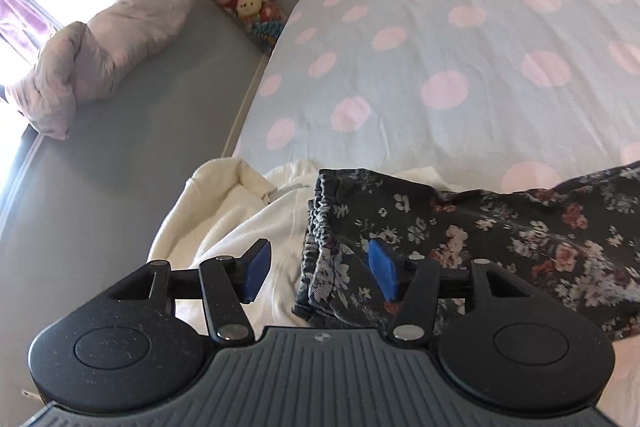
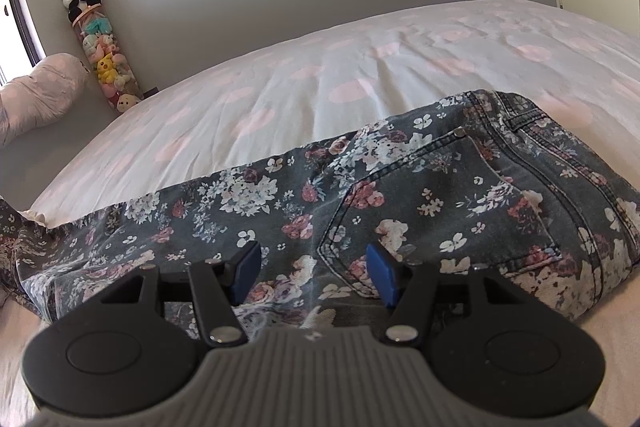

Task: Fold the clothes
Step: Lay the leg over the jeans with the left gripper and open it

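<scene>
hovering spread and empty, left claw and right claw above floral jeans.

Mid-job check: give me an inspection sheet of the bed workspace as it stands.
Surface: polka-dot bedspread, lightly wrinkled.
Job's things: floral jeans lying across the near edge, back pocket up; their hem end rests on a cream garment.
Clutter: nothing seen on the bed beyond these.
Grippers: left gripper jaws open over the jeans hem; right gripper jaws open over the pocket area.
Cables: nothing seen.
Surroundings: tube of plush toys in the corner, bundled duvet on the floor, window at left.
</scene>
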The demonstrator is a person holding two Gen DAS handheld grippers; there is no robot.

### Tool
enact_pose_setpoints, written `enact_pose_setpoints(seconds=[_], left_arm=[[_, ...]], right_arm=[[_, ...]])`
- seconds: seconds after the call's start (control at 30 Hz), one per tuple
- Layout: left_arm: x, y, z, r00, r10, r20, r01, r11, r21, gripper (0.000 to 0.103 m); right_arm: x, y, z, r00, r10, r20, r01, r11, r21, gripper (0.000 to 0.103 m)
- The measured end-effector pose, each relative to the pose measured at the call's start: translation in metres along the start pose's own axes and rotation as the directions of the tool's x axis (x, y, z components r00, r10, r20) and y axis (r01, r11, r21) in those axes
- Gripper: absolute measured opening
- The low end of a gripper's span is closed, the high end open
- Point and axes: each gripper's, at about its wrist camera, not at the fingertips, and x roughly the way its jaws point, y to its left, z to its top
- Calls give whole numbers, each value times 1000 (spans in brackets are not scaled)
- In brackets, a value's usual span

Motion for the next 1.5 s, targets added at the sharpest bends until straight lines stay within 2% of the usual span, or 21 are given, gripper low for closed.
enact_pose_setpoints(seconds=[0.13,0.27,0.37,0.5,0.67,0.7,0.77,0.83,0.93,1.07,1.2,1.27,1.3,1.4,1.5], left_arm=[[-24,-21,-19,994,-104,13,104,994,34,52],[-44,-50,-45,979,-206,8,205,976,73,52],[-59,-73,-64,960,-280,1,279,955,101,52],[-78,-102,-90,926,-377,-12,375,917,138,52],[-85,-114,-120,900,-435,-27,434,889,144,52],[-84,-114,-124,897,-441,-28,440,886,142,52],[-83,-115,-131,891,-453,-29,452,882,133,52],[-81,-116,-136,885,-465,-26,465,878,113,52],[-78,-118,-141,873,-488,-6,487,868,95,52],[-76,-134,-141,857,-514,48,502,851,151,52],[-67,-159,-132,843,-534,67,509,831,226,53],[-61,-171,-127,843,-534,70,505,829,240,53],[-58,-177,-124,842,-534,72,504,828,246,53],[-54,-189,-115,833,-545,92,509,821,256,53],[-51,-200,-107,829,-548,110,506,819,270,53]], right_arm=[[-14,4,0,1000,3,13,-3,1000,1,62],[-31,10,-2,1000,-9,5,9,1000,12,61],[-46,20,-6,1000,-3,-12,3,1000,7,61],[-66,36,-16,999,-8,-36,6,999,-51,61],[-85,49,-40,993,-10,-114,5,999,-47,60],[-85,53,-47,991,-15,-132,8,999,-53,60],[-80,61,-58,985,-32,-171,18,996,-85,52],[-71,67,-65,980,-52,-191,32,994,-109,40],[-59,73,-67,979,-103,-175,80,988,-131,40],[-46,72,-68,977,-109,-181,87,989,-123,38],[-48,72,-64,986,-95,-134,79,989,-123,31],[-52,71,-61,991,-87,-99,74,989,-128,23],[-55,71,-59,992,-95,-79,84,988,-131,10],[-73,66,-52,998,-60,-14,59,994,-96,7],[-81,70,-51,998,-68,18,70,987,-145,7]])
